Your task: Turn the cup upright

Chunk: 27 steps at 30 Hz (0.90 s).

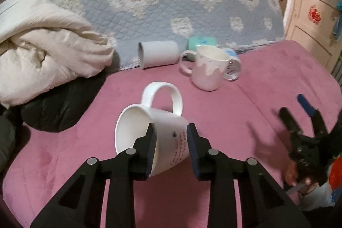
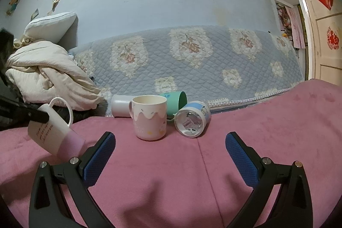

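My left gripper (image 1: 171,131) is shut on a white mug with small writing (image 1: 164,127). The mug is tilted, its mouth to the left and its handle up, held just above the pink blanket (image 1: 235,112). It also shows in the right wrist view (image 2: 51,127), with the left finger clamped on its rim. My right gripper (image 2: 170,142) is open and empty, low over the blanket, and shows at the right of the left wrist view (image 1: 299,112).
A pink-and-cream mug (image 2: 149,119) stands upright. A white cup (image 2: 119,107), a green cup (image 2: 176,103) and a blue-and-white cup (image 2: 192,121) lie on their sides. A cream quilt (image 1: 42,46) and dark bundle (image 1: 59,108) lie left. A quilted backrest (image 2: 192,61) stands behind.
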### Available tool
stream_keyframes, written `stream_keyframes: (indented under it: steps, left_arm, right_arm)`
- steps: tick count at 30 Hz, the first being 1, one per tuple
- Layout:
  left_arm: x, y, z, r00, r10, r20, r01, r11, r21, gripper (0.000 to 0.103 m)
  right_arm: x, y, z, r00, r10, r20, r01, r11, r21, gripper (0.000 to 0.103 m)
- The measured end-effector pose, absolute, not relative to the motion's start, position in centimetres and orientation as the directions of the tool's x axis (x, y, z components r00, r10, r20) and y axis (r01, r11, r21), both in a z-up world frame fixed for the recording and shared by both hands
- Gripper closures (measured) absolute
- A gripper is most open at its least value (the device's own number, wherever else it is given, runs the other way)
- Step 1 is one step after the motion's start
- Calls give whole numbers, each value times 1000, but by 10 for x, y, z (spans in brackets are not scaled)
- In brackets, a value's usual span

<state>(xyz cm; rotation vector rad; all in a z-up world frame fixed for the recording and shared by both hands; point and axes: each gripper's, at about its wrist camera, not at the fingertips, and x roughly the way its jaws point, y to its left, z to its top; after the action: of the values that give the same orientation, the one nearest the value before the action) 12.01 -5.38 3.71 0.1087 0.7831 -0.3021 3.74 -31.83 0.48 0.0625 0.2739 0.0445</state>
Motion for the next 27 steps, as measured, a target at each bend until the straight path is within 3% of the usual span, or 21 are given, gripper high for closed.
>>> stream_keyframes:
  steps: [2, 4, 8, 13, 19, 22, 27]
  left_arm:
    - [113, -50, 35, 707, -216, -674, 300, 954, 10, 46]
    - [103, -48, 36, 759, -188, -624, 284, 957, 57, 28]
    - [88, -41, 35, 828, -143, -542, 252, 959, 132, 9]
    - [99, -4, 24, 810, -134, -571, 187, 982, 34, 5]
    - [133, 45, 11, 755, -235, -613, 154, 971, -182, 2]
    - [151, 48, 7, 757, -228, -612, 148, 973, -180, 2]
    - [191, 49, -16, 631, -365, -684, 196, 929, -315, 0]
  right_arm:
    - [37, -319, 5, 962, 52, -268, -34, 997, 69, 0]
    - [37, -319, 5, 962, 51, -270, -34, 997, 67, 0]
    - [37, -319, 5, 962, 51, -268, -33, 997, 70, 0]
    - [37, -319, 6, 962, 51, -269, -33, 997, 68, 0]
    - [39, -319, 6, 960, 51, -275, -35, 997, 66, 0]
    - [39, -319, 6, 959, 53, -280, -36, 997, 65, 0]
    - [40, -319, 6, 957, 55, -285, -38, 997, 65, 0]
